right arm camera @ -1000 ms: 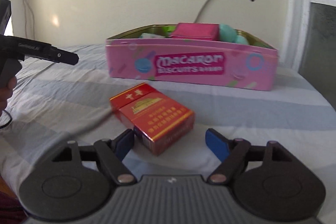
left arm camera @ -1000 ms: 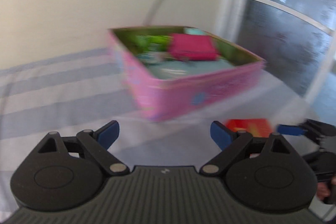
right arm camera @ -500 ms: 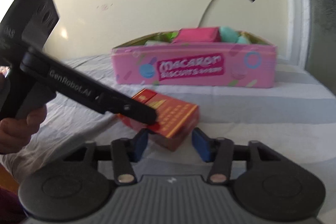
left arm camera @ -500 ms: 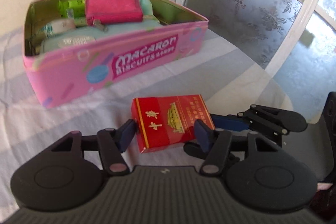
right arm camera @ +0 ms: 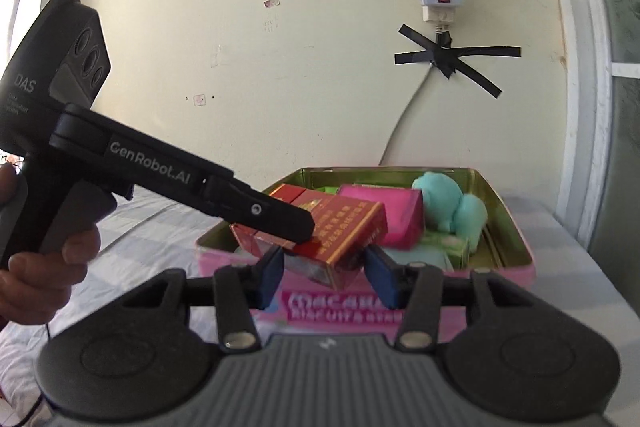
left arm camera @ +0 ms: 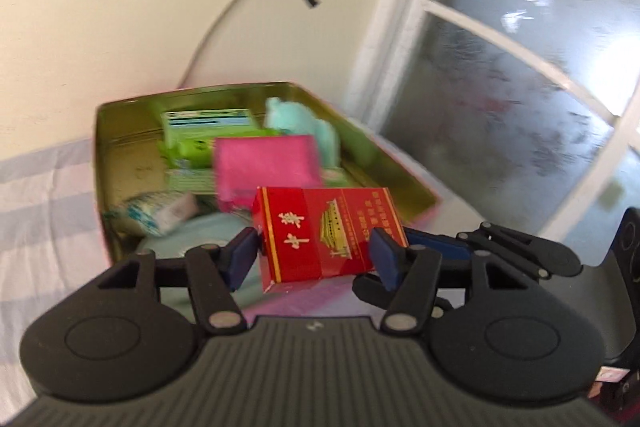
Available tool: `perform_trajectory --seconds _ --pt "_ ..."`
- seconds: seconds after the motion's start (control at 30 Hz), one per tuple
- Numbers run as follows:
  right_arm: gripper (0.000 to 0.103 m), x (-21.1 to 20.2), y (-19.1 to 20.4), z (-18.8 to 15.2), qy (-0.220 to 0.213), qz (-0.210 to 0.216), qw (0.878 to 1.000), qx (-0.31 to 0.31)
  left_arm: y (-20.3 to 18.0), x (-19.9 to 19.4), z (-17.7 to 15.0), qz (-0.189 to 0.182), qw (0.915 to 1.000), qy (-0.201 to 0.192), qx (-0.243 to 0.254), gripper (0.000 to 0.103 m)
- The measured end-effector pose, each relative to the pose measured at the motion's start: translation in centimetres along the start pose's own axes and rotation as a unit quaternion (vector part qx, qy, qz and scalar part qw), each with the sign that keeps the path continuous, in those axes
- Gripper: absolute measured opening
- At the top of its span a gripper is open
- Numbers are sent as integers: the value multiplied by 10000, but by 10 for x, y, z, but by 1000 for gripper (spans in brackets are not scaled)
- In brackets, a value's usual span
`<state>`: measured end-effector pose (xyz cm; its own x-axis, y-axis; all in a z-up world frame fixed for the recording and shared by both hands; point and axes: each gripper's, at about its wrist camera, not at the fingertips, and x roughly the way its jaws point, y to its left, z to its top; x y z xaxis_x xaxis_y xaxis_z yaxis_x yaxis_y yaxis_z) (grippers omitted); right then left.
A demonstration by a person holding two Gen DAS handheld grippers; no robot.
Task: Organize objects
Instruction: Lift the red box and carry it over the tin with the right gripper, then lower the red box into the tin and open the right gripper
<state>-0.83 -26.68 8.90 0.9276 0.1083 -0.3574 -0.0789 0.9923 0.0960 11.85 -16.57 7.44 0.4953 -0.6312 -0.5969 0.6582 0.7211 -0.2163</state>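
Bed surface (right arm camera: pixel 572 267): striped sheet; bears the tin. A second ago it also bore the red pack; it no longer does.
Pink biscuit tin (left arm camera: pixel 102 187): open-topped, standing on the sheet by the wall. Position against the wall unchanged between earlier and present views of the right camera.
Tin contents: magenta pouch (left arm camera: pixel 266 163), teal plush (right arm camera: pixel 452 205), green packets (left arm camera: pixel 200 135) and a white wrapped packet (left arm camera: pixel 160 213). Arrangement looks the same as a second ago.
Left gripper (left arm camera: pixel 316 257): clenched on the red cigarette pack (left arm camera: pixel 326 233), blue pads pressed to its two short ends. A second ago it was spread and empty, pointed at the tin; half a second ago it had closed round the pack on the sheet.
Right gripper (right arm camera: pixel 324 273): blue pads stand at either side of the pack's lower corner; whether they press it or merely flank it cannot be told from either view. A second ago it was wide apart with the pack lying before it.
Red cigarette pack: off the sheet, held in the air at the tin's near wall, partly over the open interior, tilted in the right view.
Meaning for the task: judged as pick-up done and carry nearly done; release into the tin not yet made.
Risk: free room inside seems to be on the left of the tin floor; a drop onto the magenta pouch may leave the pack proud of the rim.
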Motion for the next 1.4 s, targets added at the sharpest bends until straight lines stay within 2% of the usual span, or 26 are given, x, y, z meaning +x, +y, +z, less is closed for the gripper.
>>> perform_trajectory --seconds 0.23,0.3,0.37,0.43,0.47,0.5,0.63,0.87,1.1,1.2,1.3,1.4 --pt "47 71 -12 17 817 210 9962 194 30 45 16 499 9970 549 -237 66" --pt "46 84 -11 17 956 159 9951 215 33 56 20 749 9956 527 -211 73" --pt "49 97 -8 18 952 -21 9954 93 36 59 26 953 9945 390 -204 79" --pt "53 105 -6 17 746 -218 9970 -11 37 57 29 1156 9926 267 -261 79" --pt "58 106 -6 16 644 -291 9975 1 37 53 29 1206 9922 205 -256 79" --pt "59 106 -8 16 587 -355 9976 77 36 47 27 1201 9924 119 -238 79" --pt "59 88 -10 7 379 -289 9977 472 26 26 15 1423 9897 -122 -68 79" --pt "61 38 2 -3 -87 -554 9963 654 12 -7 -9 1685 9848 -409 105 79" --pt "61 -3 12 -9 -280 -714 9932 880 5 -39 -35 1834 9810 -624 131 83" --pt "64 -19 14 -12 -357 -775 9908 1049 0 -51 -47 1895 9792 -709 164 85" --pt "74 -32 17 -15 -399 -850 9876 1255 -5 -59 -59 1956 9775 -777 162 93" --pt "80 -41 22 -18 -407 -889 9859 1359 -9 -65 -69 2059 9749 -819 204 96"
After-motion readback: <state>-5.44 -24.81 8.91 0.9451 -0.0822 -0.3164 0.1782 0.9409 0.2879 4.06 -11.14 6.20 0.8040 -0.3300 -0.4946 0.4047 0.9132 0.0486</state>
